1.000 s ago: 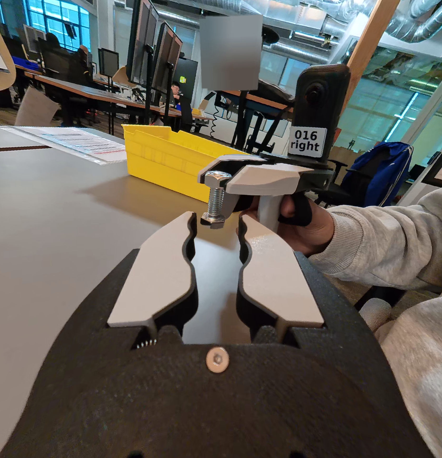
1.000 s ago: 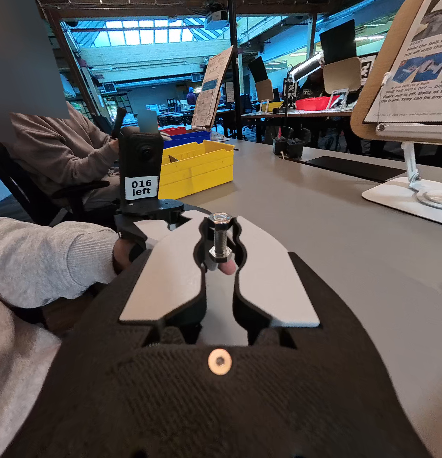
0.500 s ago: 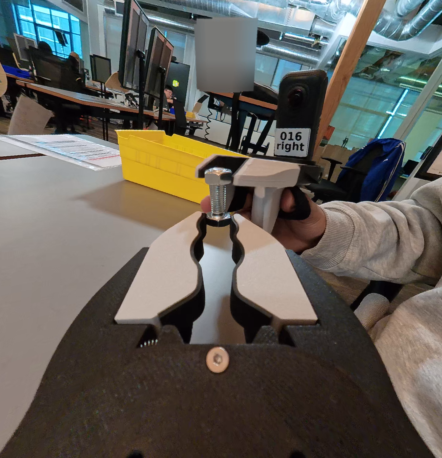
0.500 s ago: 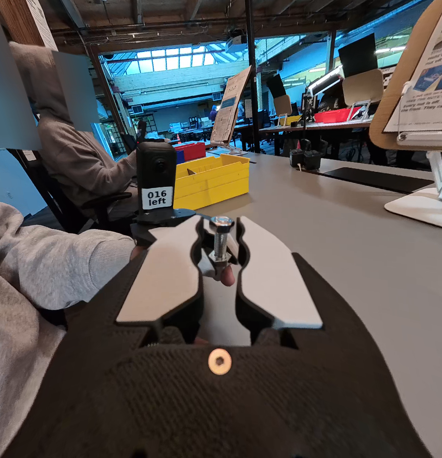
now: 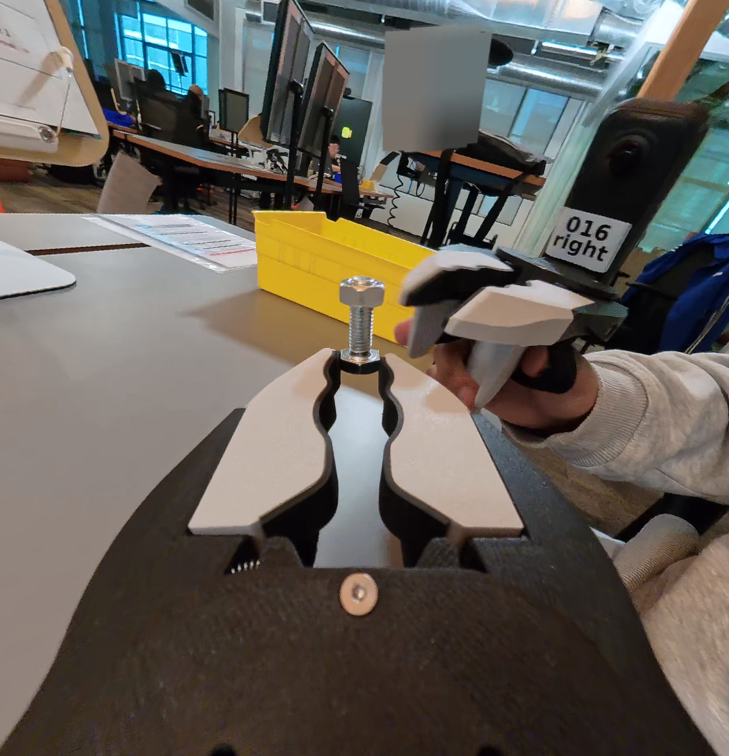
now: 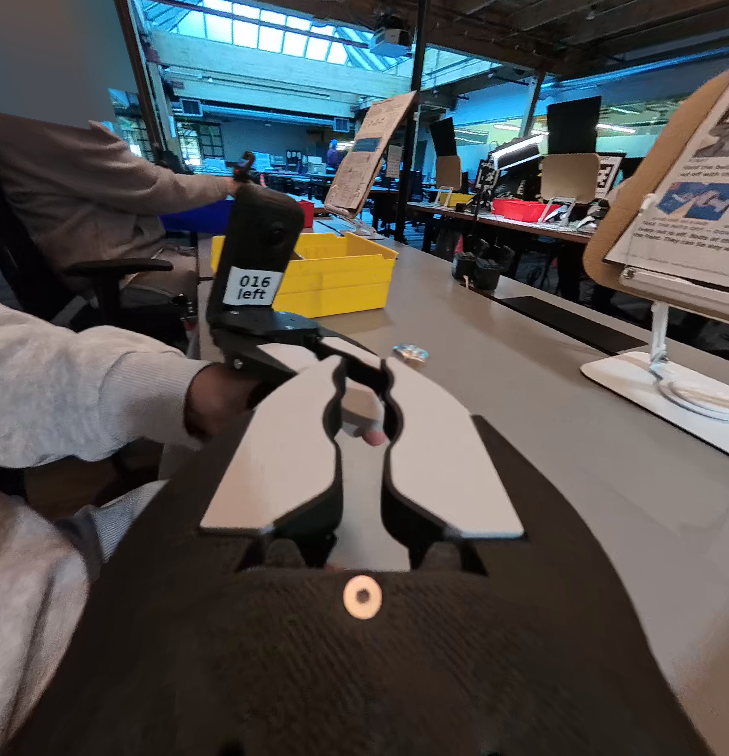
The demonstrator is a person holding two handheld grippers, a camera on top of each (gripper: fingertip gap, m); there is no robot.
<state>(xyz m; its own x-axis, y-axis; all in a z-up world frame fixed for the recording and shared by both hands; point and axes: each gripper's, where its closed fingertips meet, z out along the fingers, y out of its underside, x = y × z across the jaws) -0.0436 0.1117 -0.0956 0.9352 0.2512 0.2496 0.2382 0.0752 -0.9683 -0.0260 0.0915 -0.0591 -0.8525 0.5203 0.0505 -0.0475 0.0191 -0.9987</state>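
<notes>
Bolt: a silver hex-head steel bolt (image 5: pixel 361 319) stands upright, head up, over the grey tabletop (image 5: pixel 109 368), with a silver hex nut (image 5: pixel 359 356) threaded low on its shank.
Left gripper: the black gripper with pale grey finger plates (image 5: pixel 359 362) is pinched on that nut at its very tips; the fingers are nearly together, parted only by the nut's width, and the bolt rises straight out of them.
Right gripper: the matching black and grey gripper (image 5: pixel 432 304) sits just beside the bolt at about three o'clock from the head, apart from it and holding nothing. In its own view (image 6: pixel 382 362) the tips are nearly together, with only a thin gap between them.
Right hand: a hand (image 5: pixel 514 392) in a light grey knit sleeve grips the right tool's handle.
Yellow bin: an open yellow plastic bin (image 5: pixel 334 262) rests on the table beyond the bolt, at about twelve o'clock.
Stand: a white-based stand carrying a brown board with a printed sheet (image 6: pixel 682 262) is at two o'clock in the right wrist view.
Papers: a laminated sheet (image 5: pixel 183 241) lies flat at ten o'clock from the bolt.
</notes>
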